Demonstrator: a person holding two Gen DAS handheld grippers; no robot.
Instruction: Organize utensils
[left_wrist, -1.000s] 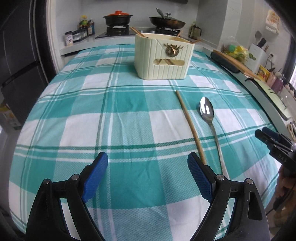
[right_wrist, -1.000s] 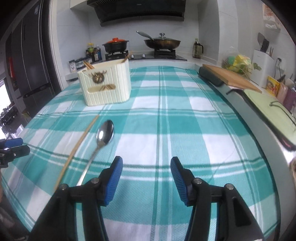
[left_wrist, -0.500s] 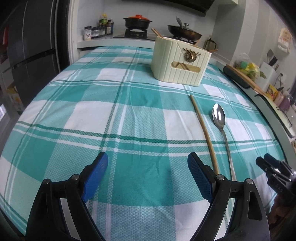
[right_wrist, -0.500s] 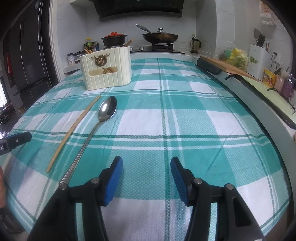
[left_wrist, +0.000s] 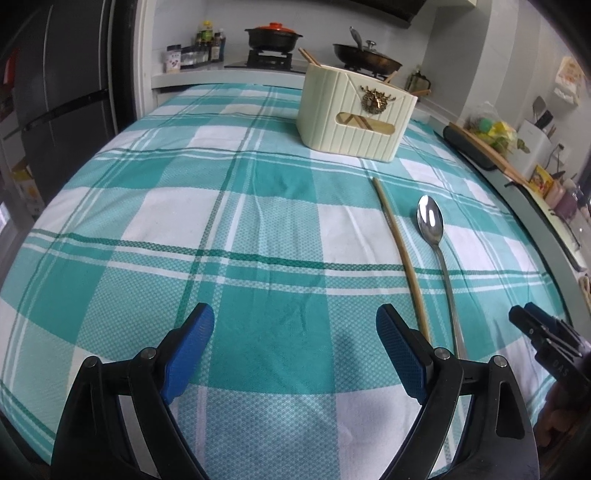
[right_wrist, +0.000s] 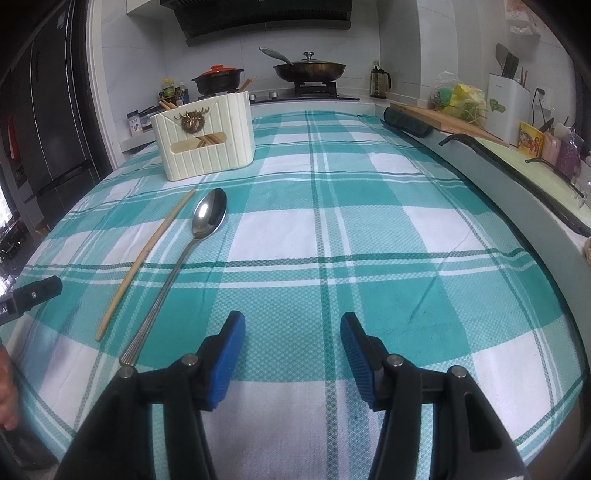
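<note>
Both grippers are just hanging over the cloth with nothing in them. The left gripper (left_wrist: 295, 345) has its blue pads spread wide, only teal-and-white checked tablecloth (left_wrist: 229, 229) between them. The right gripper (right_wrist: 292, 349) is parted too, a bit narrower, again just cloth in the gap.

Just right of the left gripper's right finger, 2 utensils lie side by side on the cloth: a wooden chopstick (left_wrist: 400, 251) and a long-handled metal spoon (left_wrist: 437, 254), close together but not touching. Both run from near to far, the spoon's bowl at the far end, face up. The near ends sit by the left gripper's right finger. From the right wrist view the same pair sits left of the right gripper, spoon (right_wrist: 173, 273) nearer to it, chopstick (right_wrist: 144, 260) further left, and the spoon's handle end is just beside the left pad.

Farther out, past the tips of both utensils, stands a cream ribbed utensil holder (left_wrist: 354, 116) with a little brass deer emblem on the front and some chopsticks already sticking out the top and showing through its slot.

Behind the table there's a stove with a black pot with a red lid (right_wrist: 218, 78) and a lidded wok (right_wrist: 309, 70).
</note>
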